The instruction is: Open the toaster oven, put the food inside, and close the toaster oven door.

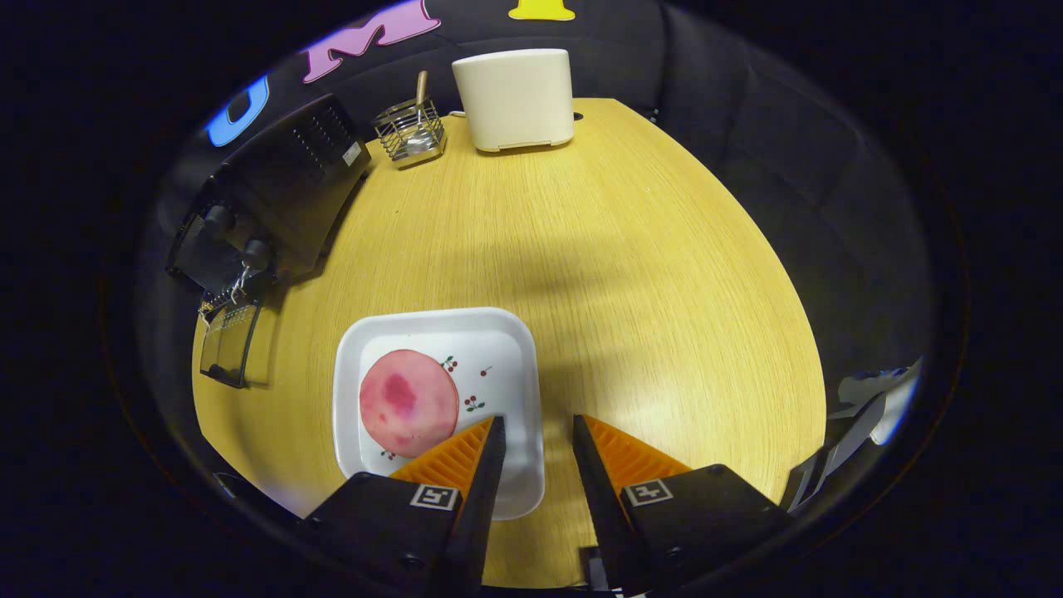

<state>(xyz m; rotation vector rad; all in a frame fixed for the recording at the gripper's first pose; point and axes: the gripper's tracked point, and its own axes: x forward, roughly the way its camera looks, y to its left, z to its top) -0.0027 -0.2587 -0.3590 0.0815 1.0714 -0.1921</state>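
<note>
A round pink slice of food (408,402) lies on a white square plate (498,349) on the wooden table. My gripper (538,421) hovers above the plate's near right corner, open, with nothing between its orange fingers (465,453). The left finger overlaps the plate just right of the food. The black toaster oven (274,195) stands at the table's far left, and its glass door (228,343) hangs open, folded down toward me.
A wire utensil holder (409,131) with a wooden-handled tool and a cream box-shaped appliance (516,98) stand at the table's far edge. Bare tabletop (631,274) stretches right of the plate. A pale object (872,407) sits off the table's right edge.
</note>
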